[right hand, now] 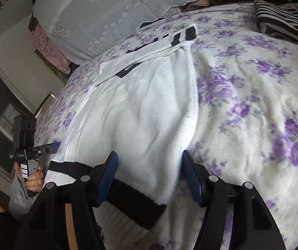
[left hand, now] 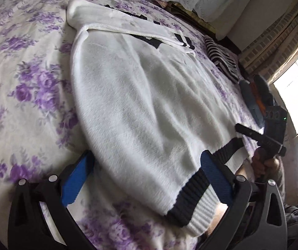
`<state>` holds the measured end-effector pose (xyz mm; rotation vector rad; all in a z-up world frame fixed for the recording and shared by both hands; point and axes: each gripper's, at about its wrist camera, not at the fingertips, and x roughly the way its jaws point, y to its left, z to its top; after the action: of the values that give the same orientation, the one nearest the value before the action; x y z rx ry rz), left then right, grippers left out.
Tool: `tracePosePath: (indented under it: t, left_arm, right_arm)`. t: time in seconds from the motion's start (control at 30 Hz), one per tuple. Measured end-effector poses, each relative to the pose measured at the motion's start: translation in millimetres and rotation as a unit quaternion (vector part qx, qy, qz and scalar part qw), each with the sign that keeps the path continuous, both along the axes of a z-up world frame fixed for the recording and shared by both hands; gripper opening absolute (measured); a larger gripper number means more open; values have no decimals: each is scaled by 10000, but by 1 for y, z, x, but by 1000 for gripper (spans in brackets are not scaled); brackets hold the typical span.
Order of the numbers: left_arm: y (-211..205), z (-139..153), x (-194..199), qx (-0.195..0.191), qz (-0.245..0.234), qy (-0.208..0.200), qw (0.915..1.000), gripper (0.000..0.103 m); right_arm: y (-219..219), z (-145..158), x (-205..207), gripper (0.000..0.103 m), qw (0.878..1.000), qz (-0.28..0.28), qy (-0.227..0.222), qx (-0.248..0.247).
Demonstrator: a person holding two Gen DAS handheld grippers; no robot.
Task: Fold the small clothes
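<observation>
White and fluffy, the sweater (left hand: 140, 104) lies spread on the bed (left hand: 23, 79), whose cover is printed with purple roses. Its black-and-white ribbed hem (left hand: 192, 204) sits nearest both tools, and a sleeve (left hand: 128, 26) with black bands is folded across the far end of the body.

In the left wrist view the left hand-held gripper (left hand: 147, 179) hovers low over the hem end with its jaws released and wide apart. One blue pad (left hand: 76, 181) is over the bed cover just beside the sweater's edge, the other (left hand: 215, 175) over the black hem band. Whether either pad touches the cloth cannot be told, but nothing is clamped. Beyond its right-side pad, past the sweater's corner, the other tool shows in a hand (left hand: 261, 162).

In the right wrist view the right hand-held gripper (right hand: 151, 179) is also released, its jaws parted. The sweater's side edge and hem corner lie between its pads (right hand: 107, 179), and they do not pinch the cloth. To its left the left tool is seen in a hand (right hand: 34, 179) at the sweater's opposite corner.

Farther off, beyond the sweater, a striped black-and-white garment (right hand: 284, 18) lies folded on the bed, well apart. A pale lace cloth (right hand: 111, 12) covers the pillows at the head of the bed.
</observation>
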<state>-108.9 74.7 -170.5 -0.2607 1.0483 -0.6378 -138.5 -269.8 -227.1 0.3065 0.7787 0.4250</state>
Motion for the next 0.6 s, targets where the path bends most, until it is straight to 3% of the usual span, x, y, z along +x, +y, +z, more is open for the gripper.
tracePosePath:
  t: [0.1,0.17,0.23,0.33,0.5,0.57,0.6]
  left_arm:
    - [2,0,10,-370,-38,148,9992,98]
    - [2,1,16,-587,-75,208,9980,95]
    - [-1,-1,17,-661,-199,306,9971,69]
    - [-8,-5,5,-375,-297,249,9985,56]
    - [-7,-7,-8,-453,-326,199,9982,51]
    - [-7,-6,-4,-458,-290,225,9983,41]
    - [-8,-6,0,-411,-252,244,9985,27]
  right_arm:
    - [0,0,16,63,9996,55,87,254]
    - [-1,-1,23,57,9991,40,154,402]
    - [-4,-2,23,50,9987,-14,199,472]
    - [-7,-5,14,40,9982,44,256,545]
    - [-8,-9,2,32,9981,116,262,544]
    - [-6,-8,3,24,9989,71,231,413]
    - [-4,-6,2,19,9992,18,187,346]
